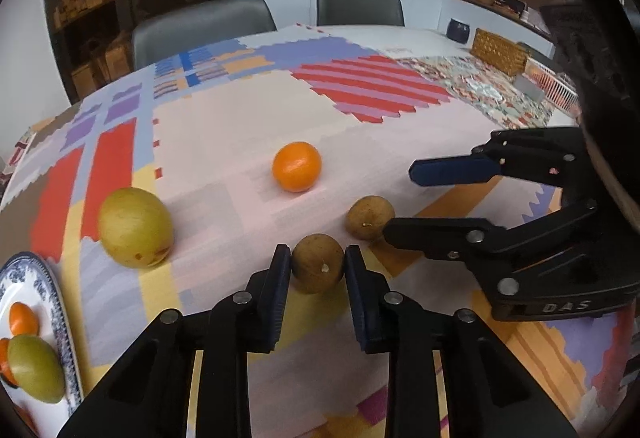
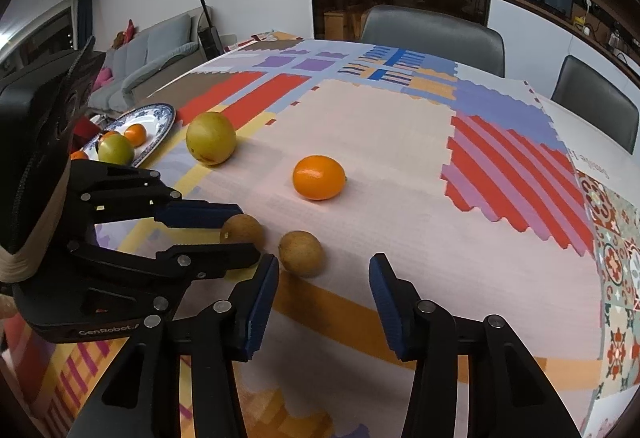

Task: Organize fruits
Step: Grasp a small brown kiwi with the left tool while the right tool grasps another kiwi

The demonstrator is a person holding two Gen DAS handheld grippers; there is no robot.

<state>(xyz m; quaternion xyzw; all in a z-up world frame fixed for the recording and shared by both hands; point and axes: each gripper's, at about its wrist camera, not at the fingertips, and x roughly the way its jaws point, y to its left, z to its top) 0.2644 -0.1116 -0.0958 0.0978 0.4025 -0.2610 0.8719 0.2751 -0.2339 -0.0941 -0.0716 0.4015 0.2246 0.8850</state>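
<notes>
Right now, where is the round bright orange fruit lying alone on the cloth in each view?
Left wrist view: the round bright orange fruit lies near the centre, beyond the two small brown fruits.
Right wrist view: it lies at the centre, right of the large yellow-green fruit.
Shared landmark: the blue-patterned white plate, at the left in both.

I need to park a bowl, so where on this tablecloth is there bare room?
Free: the pale patch beyond the orange, toward the red-striped square. Crowded: the near edge, with both brown fruits and grippers, and the fruit plate.
</notes>
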